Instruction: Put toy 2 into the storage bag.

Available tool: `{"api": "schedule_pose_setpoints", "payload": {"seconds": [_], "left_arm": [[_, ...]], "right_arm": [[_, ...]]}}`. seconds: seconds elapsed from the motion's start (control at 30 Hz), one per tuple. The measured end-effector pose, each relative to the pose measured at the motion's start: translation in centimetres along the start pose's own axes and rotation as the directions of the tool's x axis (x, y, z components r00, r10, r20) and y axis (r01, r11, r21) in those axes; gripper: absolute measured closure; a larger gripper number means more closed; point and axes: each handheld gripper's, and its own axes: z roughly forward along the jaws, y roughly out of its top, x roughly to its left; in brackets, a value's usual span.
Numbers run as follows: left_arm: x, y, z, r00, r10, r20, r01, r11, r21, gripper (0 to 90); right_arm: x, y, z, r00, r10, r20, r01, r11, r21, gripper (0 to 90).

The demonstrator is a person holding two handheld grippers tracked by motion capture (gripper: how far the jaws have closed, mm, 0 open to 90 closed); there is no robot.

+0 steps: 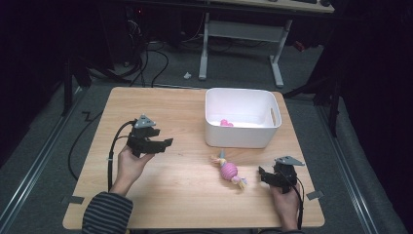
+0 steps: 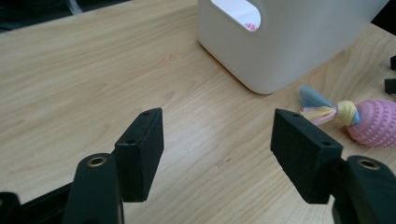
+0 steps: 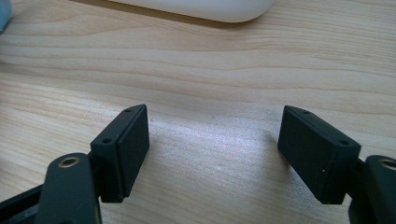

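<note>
While both tongs stand wide and empty, we hold the left tongs [image 1: 163, 144] and right tongs [image 1: 263, 175] on either side of the pink toy [image 1: 229, 171], which lies on the counter [image 1: 170, 195] just before the white bin [image 1: 242, 138], probably ready for picking.

You work at a light wooden table [image 1: 185, 195] with rounded corners, brightly lit from above while the room around you falls away into darkness. Grey carpet [image 1: 44, 161] covers the floor, with metal rails [image 1: 31, 168] running along both sides of the table. Ahead of your jaws, beyond the far table edge, a desk with white legs [image 1: 241, 46] stands, and black cables [image 1: 151, 61] lie tangled on the floor near it.
</note>
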Motion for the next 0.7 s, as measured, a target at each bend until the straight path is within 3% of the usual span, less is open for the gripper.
{"api": "schedule_pose_setpoints", "payload": {"seconds": [0.3,0.43,0.7], "left_arm": [[1.1,-3.2,-0.2,0.996,-0.085,-0.028,0.085,0.9963,0.004,34.8],[1.5,-4.3,0.1,0.9938,-0.105,-0.038,0.105,0.9943,0.017,34.7],[2.1,-6.7,1.5,0.9858,-0.133,-0.102,0.141,0.9878,0.068,34.3]], "right_arm": [[0.0,0.0,0.0,1.0,-0.001,0.0,0.001,1.0,0.0,25.1],[0.0,0.0,0.0,1.0,-0.001,-0.001,0.001,1.0,0.0,25.1],[0.0,0.0,0.0,1.0,0.0,0.0,0.0,1.0,0.0,25.1]]}}
